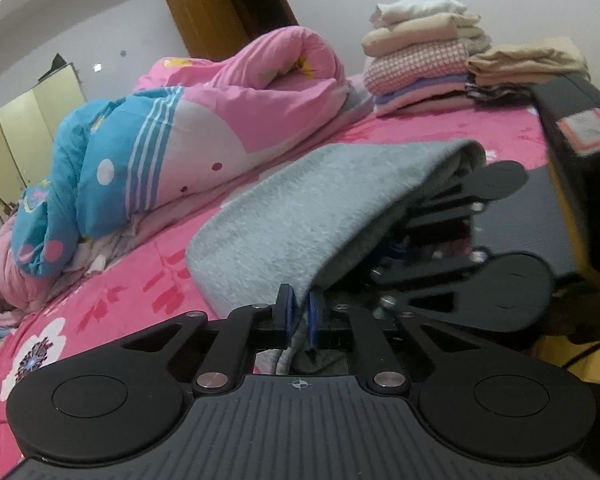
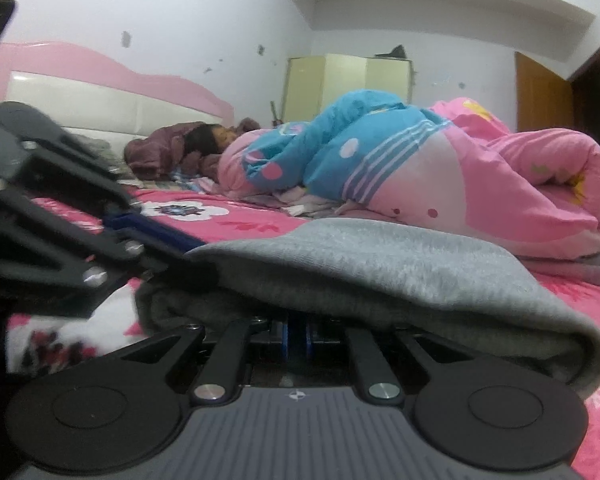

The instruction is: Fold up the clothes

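Note:
A grey fleece garment [image 1: 312,216] lies folded on the pink flowered bedsheet [image 1: 112,300]. My left gripper [image 1: 300,312] is shut on the garment's near edge, grey cloth pinched between its blue pads. The right gripper's black linkage [image 1: 460,248] pokes out from under the garment's right side. In the right wrist view the same grey garment [image 2: 380,272] drapes over my right gripper [image 2: 298,334]. Its blue pads stand close together under the cloth, and grey cloth seems caught between them. The left gripper [image 2: 152,236] reaches in from the left to the garment's edge.
A rolled pink and blue quilt [image 1: 188,136] lies across the bed behind the garment. Stacks of folded clothes [image 1: 420,56] stand at the bed's far end. A person [image 2: 204,140] lies near the pink headboard [image 2: 100,76]. A wardrobe [image 2: 348,80] and a brown door [image 1: 228,12] stand beyond.

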